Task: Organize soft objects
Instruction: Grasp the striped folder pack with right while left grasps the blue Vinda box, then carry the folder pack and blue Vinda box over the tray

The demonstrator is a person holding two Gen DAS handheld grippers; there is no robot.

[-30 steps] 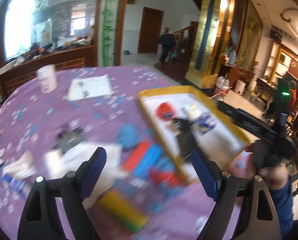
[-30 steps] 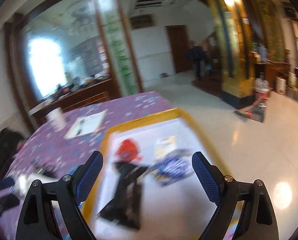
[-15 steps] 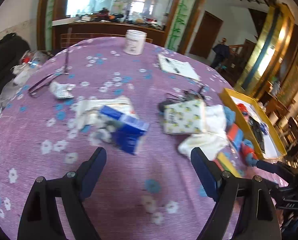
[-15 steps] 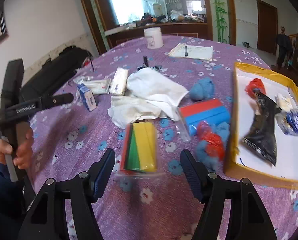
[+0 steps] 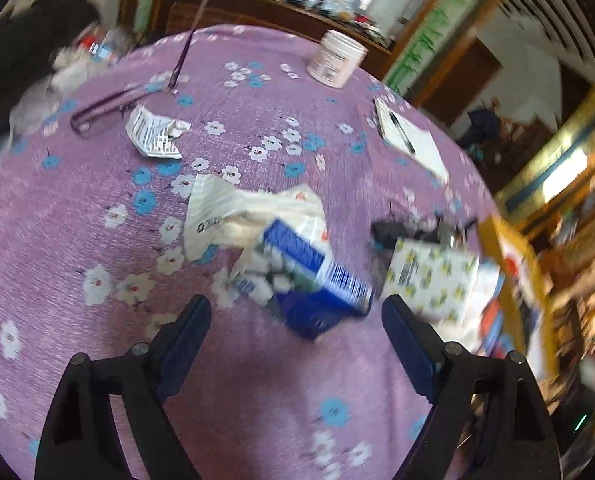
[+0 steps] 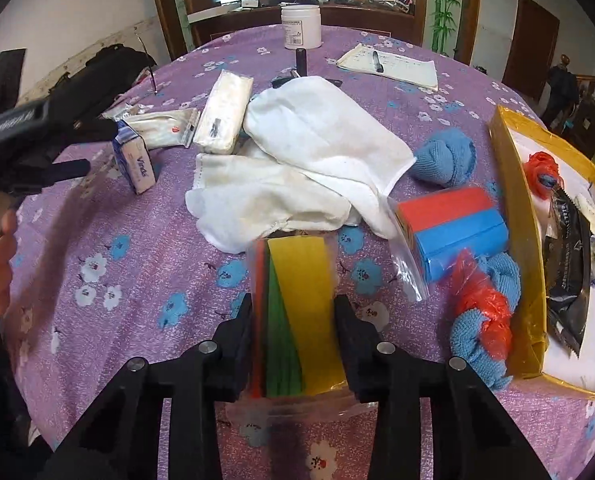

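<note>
Fingers (image 6: 237, 344) of right gripper (image 6: 293, 316) clamp bagged cloths (image 6: 297, 312).

Bare cloth (image 6: 109, 280) left; tray (image 6: 525, 240) right

My left wrist view is smeared by motion: the blue-and-white carton (image 5: 313, 276) between the left claw (image 5: 295, 318) fingers is too blurred to read, and I cannot tell whether anything touches it. The patterned pack (image 5: 429, 280) and yellow tray (image 5: 513, 280) beyond dissolve into streaks toward the right edge. On the right wrist view, the tray (image 6: 521, 264) is cut off at the frame's right side, its far contents only partly seen. The bagged sponge stack (image 6: 297, 312) hides its lower end behind the right claw (image 6: 293, 316). White cloths (image 6: 305, 160) cover part of a dark object (image 6: 281, 80) I can't identify.
</note>
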